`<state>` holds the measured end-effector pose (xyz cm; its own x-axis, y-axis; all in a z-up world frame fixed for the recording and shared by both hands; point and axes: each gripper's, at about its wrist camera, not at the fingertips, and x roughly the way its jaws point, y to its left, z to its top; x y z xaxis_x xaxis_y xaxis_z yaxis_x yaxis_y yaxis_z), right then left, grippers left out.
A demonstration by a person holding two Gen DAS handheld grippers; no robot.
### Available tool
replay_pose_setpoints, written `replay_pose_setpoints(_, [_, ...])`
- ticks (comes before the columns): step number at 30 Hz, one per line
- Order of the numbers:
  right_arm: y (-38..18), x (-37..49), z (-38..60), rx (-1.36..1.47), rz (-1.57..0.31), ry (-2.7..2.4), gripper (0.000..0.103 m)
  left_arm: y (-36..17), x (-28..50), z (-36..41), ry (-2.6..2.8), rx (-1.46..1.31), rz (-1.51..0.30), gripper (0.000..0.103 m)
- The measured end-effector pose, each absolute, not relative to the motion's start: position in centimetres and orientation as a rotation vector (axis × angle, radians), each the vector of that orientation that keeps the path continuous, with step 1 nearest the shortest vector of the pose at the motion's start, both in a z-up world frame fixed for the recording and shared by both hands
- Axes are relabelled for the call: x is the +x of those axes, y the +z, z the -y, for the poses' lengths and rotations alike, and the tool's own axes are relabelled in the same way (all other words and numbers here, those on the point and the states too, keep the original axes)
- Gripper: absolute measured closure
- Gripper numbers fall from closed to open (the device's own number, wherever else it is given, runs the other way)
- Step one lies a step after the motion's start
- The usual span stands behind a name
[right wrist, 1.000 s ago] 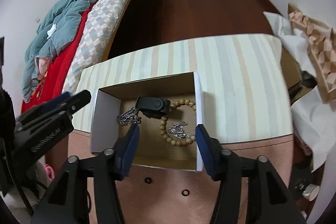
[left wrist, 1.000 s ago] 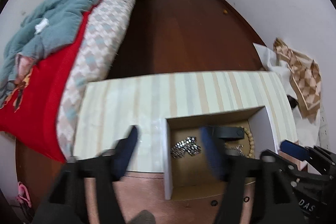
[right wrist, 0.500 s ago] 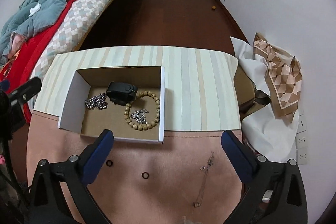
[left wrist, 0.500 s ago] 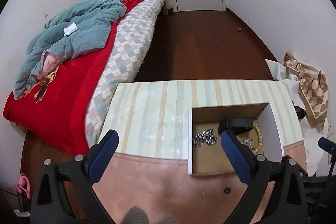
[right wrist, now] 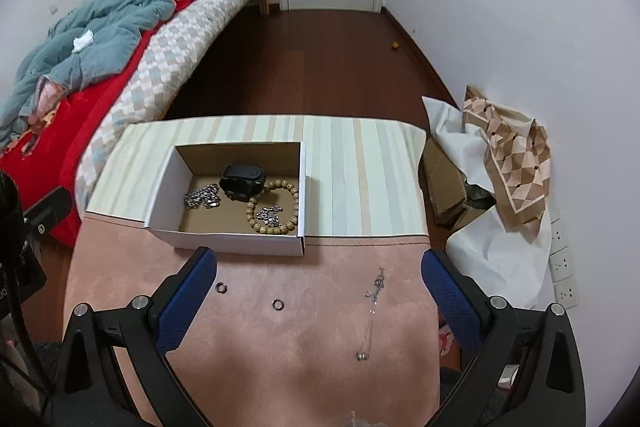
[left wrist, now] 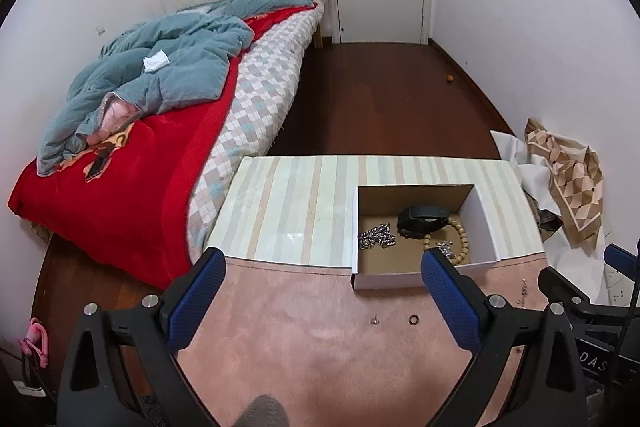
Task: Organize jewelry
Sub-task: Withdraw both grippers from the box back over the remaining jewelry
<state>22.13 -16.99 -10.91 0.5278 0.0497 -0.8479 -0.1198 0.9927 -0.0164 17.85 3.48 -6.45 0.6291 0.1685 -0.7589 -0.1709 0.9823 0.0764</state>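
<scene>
A white cardboard box [right wrist: 236, 241] [left wrist: 490, 223] sits on the table. In it lie a black watch [right wrist: 243, 182] [left wrist: 422, 220], a silver chain [right wrist: 202, 198] [left wrist: 376, 236], a wooden bead bracelet [right wrist: 292, 201] [left wrist: 462, 241] and a small silver piece [right wrist: 269, 215]. On the pink mat [right wrist: 280, 347] lie two rings [right wrist: 220, 288] [right wrist: 277, 304] and a thin necklace [right wrist: 372, 311]. My right gripper [right wrist: 318, 291] is open and empty above the mat. My left gripper [left wrist: 322, 291] is open and empty, held back from the box.
A striped cloth [right wrist: 360, 167] covers the table's far half. A bed with a red blanket [left wrist: 132, 179] stands left. Crumpled paper and a patterned cloth [right wrist: 508, 155] lie right, beside wall sockets [right wrist: 564, 267]. Dark wood floor lies beyond.
Both grippers have pulled back and up from the box and opened wide. The rings and necklace on the mat have come into the right wrist view.
</scene>
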Motion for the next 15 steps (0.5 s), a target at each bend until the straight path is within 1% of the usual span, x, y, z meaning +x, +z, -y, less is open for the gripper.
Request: replay_pose_setpoints(15, [-3.0, 14.5, 19.1, -0.022, -0.852, 0.096, 0.000, -1.4, 11.3, -2.8, 0.227, -0.039, -0.781, 0.003])
